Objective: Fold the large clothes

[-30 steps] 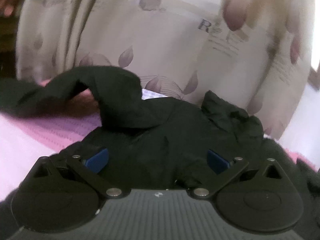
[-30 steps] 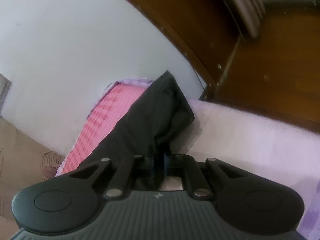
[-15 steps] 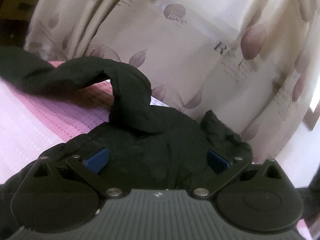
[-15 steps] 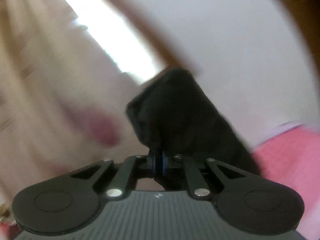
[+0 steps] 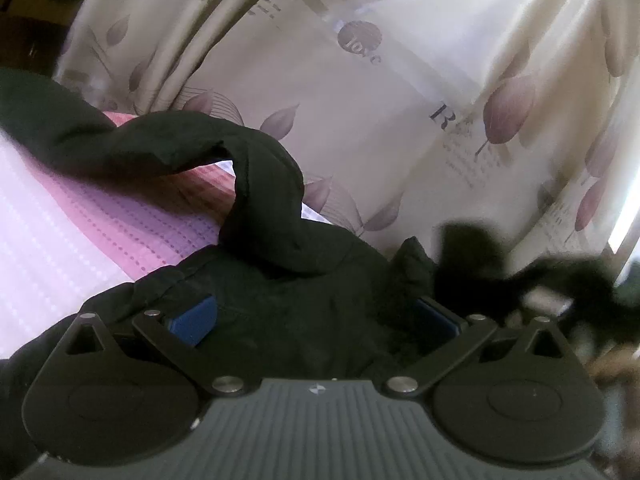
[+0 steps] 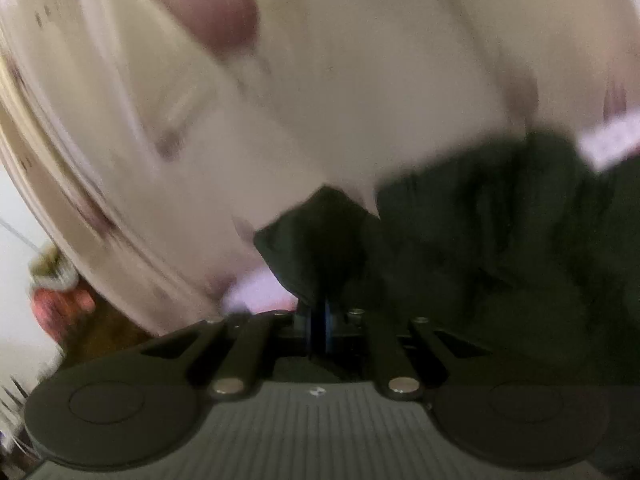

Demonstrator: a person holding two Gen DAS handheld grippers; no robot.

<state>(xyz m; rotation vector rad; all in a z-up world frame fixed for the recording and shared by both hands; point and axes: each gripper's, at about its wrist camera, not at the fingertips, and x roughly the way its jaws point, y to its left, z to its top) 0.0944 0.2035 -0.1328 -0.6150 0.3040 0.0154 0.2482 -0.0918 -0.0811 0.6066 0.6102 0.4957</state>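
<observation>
Black garment, a large dark piece of clothing, lies bunched on a pink and lilac bedsheet directly in front of the left gripper. The left gripper's two blue-padded fingers stand wide apart, with the cloth heaped between and against them; it cannot be told whether they press down on it. The gripper points forward and slightly down over the bed. Just beyond, a twisted arch of the garment, perhaps a sleeve, rises from the heap and runs off to the left across the sheet. Farther back hangs a cream curtain printed with mauve leaves and lettering.

In the right wrist view, the right gripper has its fingers pressed together, pinching a pointed fold of the same black garment, which stands up from the pinch. More dark cloth spreads to the right. This view is blurred; behind the cloth is the same curtain.
</observation>
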